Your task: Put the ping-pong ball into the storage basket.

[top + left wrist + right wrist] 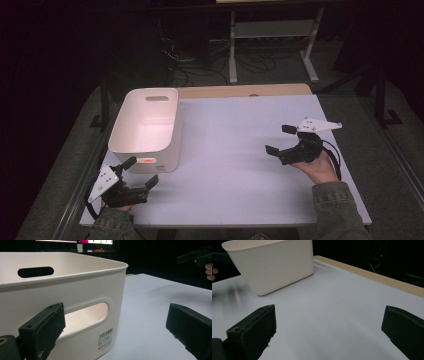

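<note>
Two spread claws near white bin

Dim room, brightly lit tabletop

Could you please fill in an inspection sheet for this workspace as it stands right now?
Surface: white table, wooden strip at its far edge.
Job's things: white bin upright at the left, handle slots, barcode label; looks empty.
Clutter: nothing seen.
Grippers: left gripper open beside the bin's near wall; right gripper open above bare table.
Cables: black cable trails from right gripper; floor cables beyond.
Surroundings: dark room, white frame legs.
</note>
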{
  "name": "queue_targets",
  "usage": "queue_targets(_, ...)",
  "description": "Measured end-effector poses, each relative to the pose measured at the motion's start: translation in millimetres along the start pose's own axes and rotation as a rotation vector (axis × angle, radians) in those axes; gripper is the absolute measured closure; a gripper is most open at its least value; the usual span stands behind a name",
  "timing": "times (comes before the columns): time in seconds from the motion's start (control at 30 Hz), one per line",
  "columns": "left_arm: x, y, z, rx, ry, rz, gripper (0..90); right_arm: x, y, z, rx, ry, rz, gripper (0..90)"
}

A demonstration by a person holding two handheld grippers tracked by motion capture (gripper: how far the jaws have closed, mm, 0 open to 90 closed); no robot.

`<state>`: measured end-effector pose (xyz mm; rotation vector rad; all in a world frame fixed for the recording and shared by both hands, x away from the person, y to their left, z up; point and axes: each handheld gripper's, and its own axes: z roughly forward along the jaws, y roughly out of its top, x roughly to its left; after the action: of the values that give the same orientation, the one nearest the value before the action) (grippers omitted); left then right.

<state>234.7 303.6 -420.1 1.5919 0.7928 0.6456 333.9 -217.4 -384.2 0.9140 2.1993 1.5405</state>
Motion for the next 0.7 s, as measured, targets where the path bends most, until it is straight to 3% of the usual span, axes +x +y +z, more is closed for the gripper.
queue_targets(0.47,0.1,0.0,0.0,-0.001,-0.001,0.0,1.7,-4.2,-25.0,-7.7,-0.033,-0.047,0.034,0.0)
queue_targets(0.7,0.2,0.0,-0.1,-0.001,-0.001,0.001,1.7,-3.9,-35.9,-8.0,-0.024,-0.073,0.039,0.0)
